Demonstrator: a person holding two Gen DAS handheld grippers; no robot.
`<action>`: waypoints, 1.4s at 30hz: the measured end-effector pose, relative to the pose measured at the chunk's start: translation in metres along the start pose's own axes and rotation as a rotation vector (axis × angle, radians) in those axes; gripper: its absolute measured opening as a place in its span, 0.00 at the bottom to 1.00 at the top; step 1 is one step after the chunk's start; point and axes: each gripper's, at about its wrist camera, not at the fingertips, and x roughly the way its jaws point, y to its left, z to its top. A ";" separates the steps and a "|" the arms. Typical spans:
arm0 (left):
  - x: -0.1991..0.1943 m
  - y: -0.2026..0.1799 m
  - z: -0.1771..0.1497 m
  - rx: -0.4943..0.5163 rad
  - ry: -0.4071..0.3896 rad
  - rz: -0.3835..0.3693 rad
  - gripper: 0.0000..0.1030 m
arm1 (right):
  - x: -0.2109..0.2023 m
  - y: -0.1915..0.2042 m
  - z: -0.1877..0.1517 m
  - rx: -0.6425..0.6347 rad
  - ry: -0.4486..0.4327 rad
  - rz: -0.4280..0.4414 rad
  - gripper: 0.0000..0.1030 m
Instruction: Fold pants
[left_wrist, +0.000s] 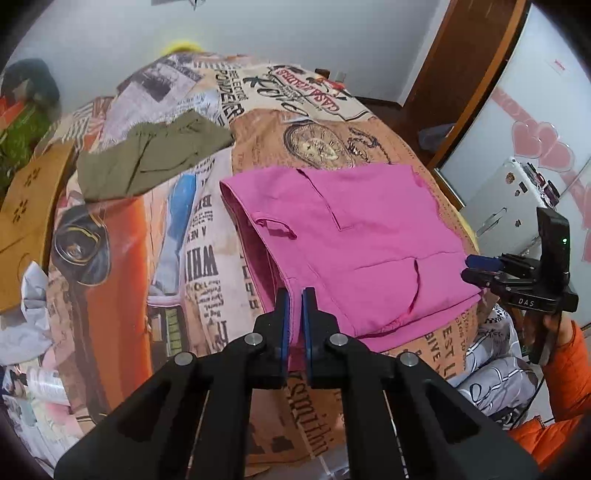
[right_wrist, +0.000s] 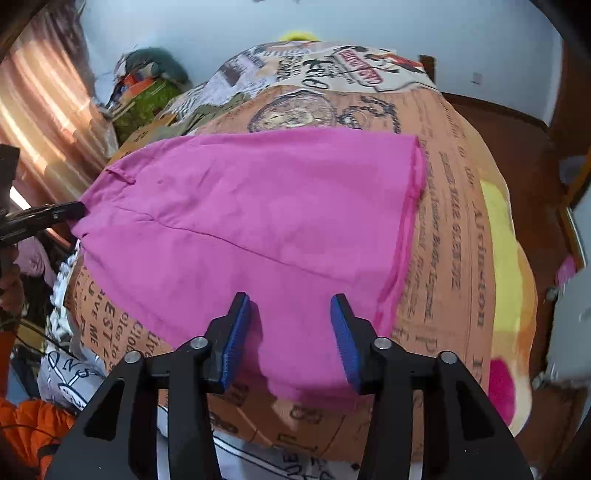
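Pink pants lie folded on a print-covered bed, the left gripper pinching their near waist edge and the right gripper, fingers spread around the opposite corner, likely ready for another fold.

My left gripper has its jaws pinched nearly together, while my right gripper holds its jaws spread wide.

Both wrist views look forward, close and low, over the bed; they share the pink pants from opposite corners.
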 end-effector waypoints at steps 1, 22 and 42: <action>0.001 0.001 -0.002 -0.003 0.006 0.002 0.06 | -0.001 -0.002 -0.002 0.019 -0.007 0.000 0.45; -0.020 0.001 -0.012 0.016 -0.060 0.124 0.62 | -0.027 0.026 0.028 -0.053 -0.146 -0.013 0.53; 0.076 0.056 0.097 -0.047 -0.021 0.105 0.62 | 0.038 -0.069 0.103 0.044 -0.087 -0.207 0.57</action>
